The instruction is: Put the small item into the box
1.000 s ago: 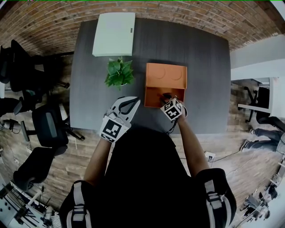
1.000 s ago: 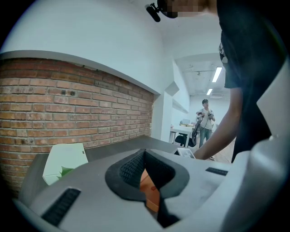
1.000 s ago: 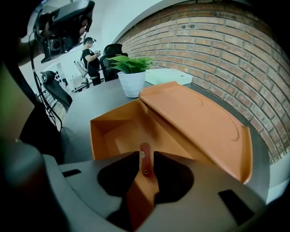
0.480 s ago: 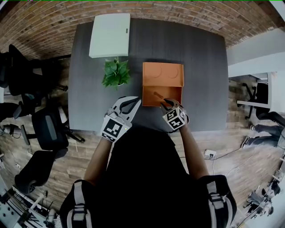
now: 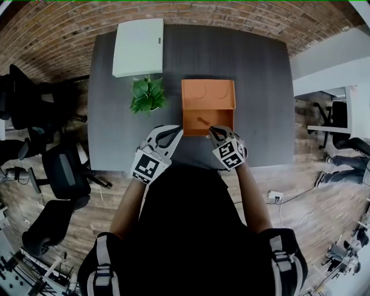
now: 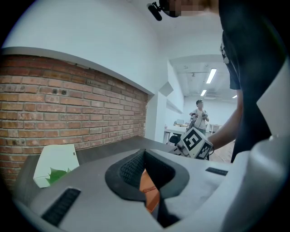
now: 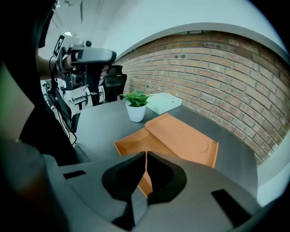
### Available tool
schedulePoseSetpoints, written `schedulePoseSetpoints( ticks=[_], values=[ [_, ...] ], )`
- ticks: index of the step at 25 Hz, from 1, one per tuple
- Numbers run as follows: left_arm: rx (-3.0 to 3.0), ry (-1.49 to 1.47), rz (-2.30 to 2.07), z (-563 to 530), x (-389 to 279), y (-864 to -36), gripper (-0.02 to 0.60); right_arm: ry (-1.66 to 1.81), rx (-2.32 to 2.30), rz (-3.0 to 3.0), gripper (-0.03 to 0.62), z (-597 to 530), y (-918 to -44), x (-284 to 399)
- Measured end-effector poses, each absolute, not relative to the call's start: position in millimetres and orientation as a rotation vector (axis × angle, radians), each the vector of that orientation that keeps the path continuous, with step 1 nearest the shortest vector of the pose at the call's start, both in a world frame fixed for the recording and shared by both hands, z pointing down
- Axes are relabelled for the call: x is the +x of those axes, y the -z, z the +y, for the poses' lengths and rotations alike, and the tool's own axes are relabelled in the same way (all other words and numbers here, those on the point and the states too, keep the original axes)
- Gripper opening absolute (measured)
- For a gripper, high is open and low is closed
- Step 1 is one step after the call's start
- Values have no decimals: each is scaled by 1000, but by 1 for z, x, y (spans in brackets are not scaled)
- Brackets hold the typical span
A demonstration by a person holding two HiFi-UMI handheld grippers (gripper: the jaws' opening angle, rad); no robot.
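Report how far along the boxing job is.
Done, it seems: a small dark item lies inside the open orange box. In hand: nothing; the right tongs and left tongs are both shut and empty. Left: nothing the task names; the lid stands open.

table (image 5: 260,87) stands with its far side against brick wall (image 5: 231,14). flat case (image 5: 137,46) on far left corner. potted plant (image 5: 147,95) in front of case, just left of box (image 5: 191,120). box mid-table, lid (image 5: 208,95) laid open behind it, toward the wall. small item (image 5: 203,121) lies inside box. right gripper (image 5: 215,132) at box's near right edge; left gripper (image 5: 167,134) left of it, over the table's front part. chairs (image 5: 63,167) on floor left of table.
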State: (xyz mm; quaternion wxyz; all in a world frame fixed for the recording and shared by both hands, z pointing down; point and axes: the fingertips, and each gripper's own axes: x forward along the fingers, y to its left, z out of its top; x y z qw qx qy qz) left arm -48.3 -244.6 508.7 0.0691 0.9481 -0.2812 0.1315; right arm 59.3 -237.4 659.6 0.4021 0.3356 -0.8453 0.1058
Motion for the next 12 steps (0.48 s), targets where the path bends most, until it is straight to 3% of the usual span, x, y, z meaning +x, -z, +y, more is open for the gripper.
schedulePoseSetpoints(
  ticks=[12],
  values=[
    [2869,-388,-810,-239,-44,-509,23,-228,836,-2262,25,-234,-627,41]
  ],
)
